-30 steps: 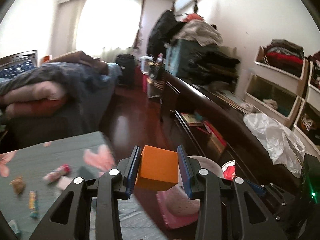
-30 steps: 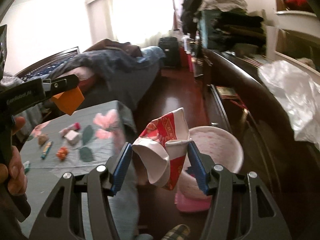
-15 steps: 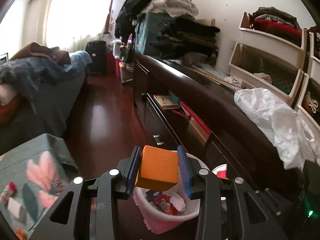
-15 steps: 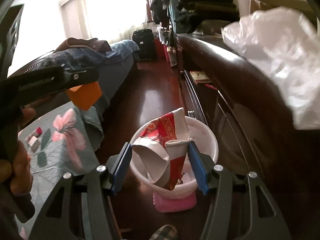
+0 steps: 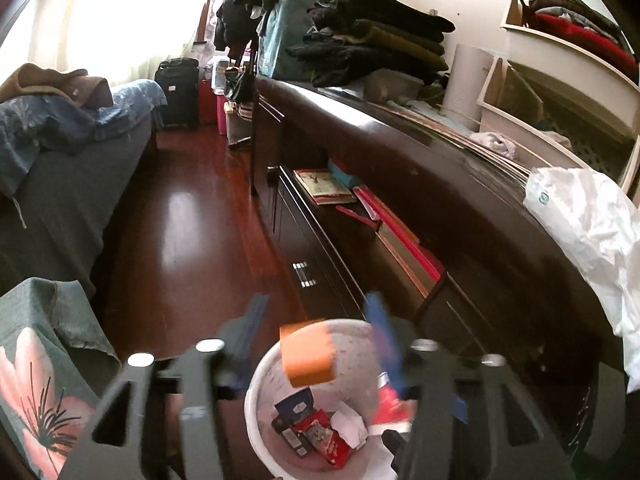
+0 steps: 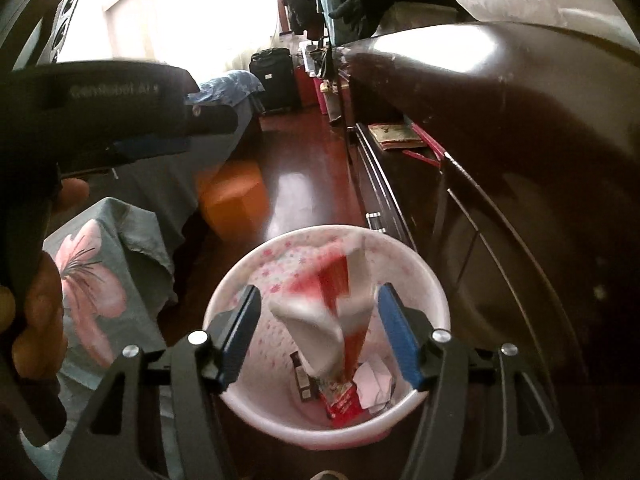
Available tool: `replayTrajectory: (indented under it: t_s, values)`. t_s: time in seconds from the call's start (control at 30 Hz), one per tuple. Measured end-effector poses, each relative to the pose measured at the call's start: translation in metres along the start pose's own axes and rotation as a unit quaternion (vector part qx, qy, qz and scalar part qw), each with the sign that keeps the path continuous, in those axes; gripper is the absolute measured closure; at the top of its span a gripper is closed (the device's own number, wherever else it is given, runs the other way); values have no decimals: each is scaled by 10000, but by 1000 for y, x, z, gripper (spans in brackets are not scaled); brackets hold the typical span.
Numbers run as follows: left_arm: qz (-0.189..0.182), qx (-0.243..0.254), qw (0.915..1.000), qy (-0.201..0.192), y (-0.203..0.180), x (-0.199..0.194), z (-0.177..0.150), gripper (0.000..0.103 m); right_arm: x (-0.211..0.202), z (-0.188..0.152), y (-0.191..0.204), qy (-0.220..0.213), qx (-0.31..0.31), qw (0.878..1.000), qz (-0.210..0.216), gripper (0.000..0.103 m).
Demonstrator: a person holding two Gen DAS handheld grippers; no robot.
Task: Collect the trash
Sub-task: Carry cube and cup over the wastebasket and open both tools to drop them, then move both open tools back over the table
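A white bin [image 5: 256, 376] with pink flecks stands on the dark floor and holds several wrappers [image 5: 320, 432]. My left gripper [image 5: 316, 316] hangs over it with its jaws opening. An orange block [image 5: 306, 356] is loose between them, blurred and clear of both pads. In the right wrist view the block [image 6: 234, 204] sits in mid-air below the left gripper [image 6: 208, 128]. My right gripper [image 6: 318, 300] is above the bin [image 6: 436, 292], its jaws opening too. A crumpled red and white paper cup [image 6: 332, 312] is blurred between the pads, touching neither.
A long dark cabinet [image 5: 440, 184] runs close along the bin's right, with a white plastic bag [image 5: 592, 232] on top. A table under a green floral cloth [image 5: 36, 360] is at the left. A bed [image 5: 60, 140] lies beyond. A hand [image 6: 40, 300] holds the left gripper.
Both grippers swung from beside the table to above the bin and sank lower. Both jaws opened, letting go of the orange block and the paper cup, which now drop.
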State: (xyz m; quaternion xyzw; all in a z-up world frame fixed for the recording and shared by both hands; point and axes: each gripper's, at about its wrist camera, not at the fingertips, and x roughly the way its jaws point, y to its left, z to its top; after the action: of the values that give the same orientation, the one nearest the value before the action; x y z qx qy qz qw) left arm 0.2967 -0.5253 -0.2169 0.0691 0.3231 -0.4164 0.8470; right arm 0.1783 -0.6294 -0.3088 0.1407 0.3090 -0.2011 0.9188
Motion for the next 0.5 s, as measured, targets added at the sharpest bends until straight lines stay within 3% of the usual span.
replayTrajectory:
  t_s: [0.03, 0.23, 0.5]
  values:
    - [-21, -31, 10000, -66, 0, -1, 1, 30, 0, 0, -1, -14, 11, 10000, -8, 35]
    - [-17, -65, 9999, -145, -1, -4, 6, 27, -4, -2, -7, 6, 62, 10000, -5, 34]
    - [566, -113, 9981, -211, 16, -47, -6, 21, -37, -8, 20, 62, -52, 9997, 243, 28]
